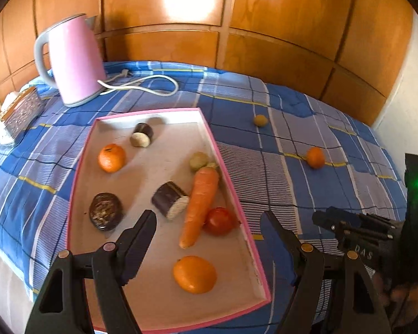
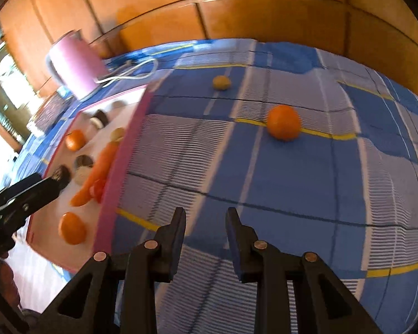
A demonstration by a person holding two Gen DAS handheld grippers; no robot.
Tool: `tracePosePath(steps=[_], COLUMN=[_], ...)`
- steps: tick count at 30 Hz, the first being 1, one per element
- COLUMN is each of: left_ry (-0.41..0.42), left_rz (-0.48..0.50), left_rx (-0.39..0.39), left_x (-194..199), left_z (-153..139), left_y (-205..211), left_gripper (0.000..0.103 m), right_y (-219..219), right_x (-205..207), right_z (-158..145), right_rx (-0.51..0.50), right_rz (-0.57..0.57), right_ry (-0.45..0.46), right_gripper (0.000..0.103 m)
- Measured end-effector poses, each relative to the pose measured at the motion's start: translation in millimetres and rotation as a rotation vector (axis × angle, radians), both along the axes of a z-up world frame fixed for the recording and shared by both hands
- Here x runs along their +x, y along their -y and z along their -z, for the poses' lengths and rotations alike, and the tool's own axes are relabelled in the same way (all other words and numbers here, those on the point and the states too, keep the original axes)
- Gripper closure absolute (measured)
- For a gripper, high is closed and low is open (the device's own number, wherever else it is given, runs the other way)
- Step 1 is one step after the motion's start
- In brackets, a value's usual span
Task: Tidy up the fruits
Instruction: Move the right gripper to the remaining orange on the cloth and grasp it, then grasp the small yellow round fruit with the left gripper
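Pink-rimmed tray (image 1: 231,183) lies under the left tongs (image 1: 209,222), spread wide and empty over a carrot (image 1: 200,203). Right tongs (image 2: 206,217), nearly pressed together, grip nothing; an orange (image 2: 283,122) sits well ahead on the cloth (image 2: 292,181).

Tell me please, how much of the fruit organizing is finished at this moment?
Mostly done: the pink tray already holds two oranges, a tomato, a carrot and other pieces. In hand: nothing; the left gripper hangs open over the tray, and the right gripper is empty. Left: one orange and a small yellowish fruit lie on the blue cloth.
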State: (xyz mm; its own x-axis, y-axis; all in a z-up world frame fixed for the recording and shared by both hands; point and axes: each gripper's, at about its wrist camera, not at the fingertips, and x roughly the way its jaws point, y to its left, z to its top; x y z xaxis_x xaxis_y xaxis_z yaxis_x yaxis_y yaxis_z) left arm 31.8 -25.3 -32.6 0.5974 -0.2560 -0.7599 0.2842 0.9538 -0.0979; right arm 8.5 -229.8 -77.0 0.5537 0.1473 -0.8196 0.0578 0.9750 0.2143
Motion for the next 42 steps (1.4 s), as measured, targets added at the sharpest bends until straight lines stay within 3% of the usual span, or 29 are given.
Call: tracePosePath(steps=[11,19,27,30,42], left_ry=[-0.035,-0.042,-0.07,-0.106,-0.183], left_rz=[0.066,0.093,0.127,0.115,0.074], left_rx=[0.021,0.016,-0.022,-0.055,-0.118], left_x=[9,17,36,49,119], left_z=[7,6,4,6,13], left_y=[29,42,64,69,107], left_gripper=[0.026,0.026,0.026,0.027,0.029], right_y=[56,67,68,67,85], right_x=[15,56,89,87,54], right_z=[2,1,17,16,20], right_rx=[0.005,-0.022,-0.055,-0.063,-0.095], right_rz=[0.147,0.149,0.144,0.121,0.143], right_ry=[0.014,0.051,0.031,0.046,0.096], right_gripper=[0.065,0.062,0.061,0.065,0.065])
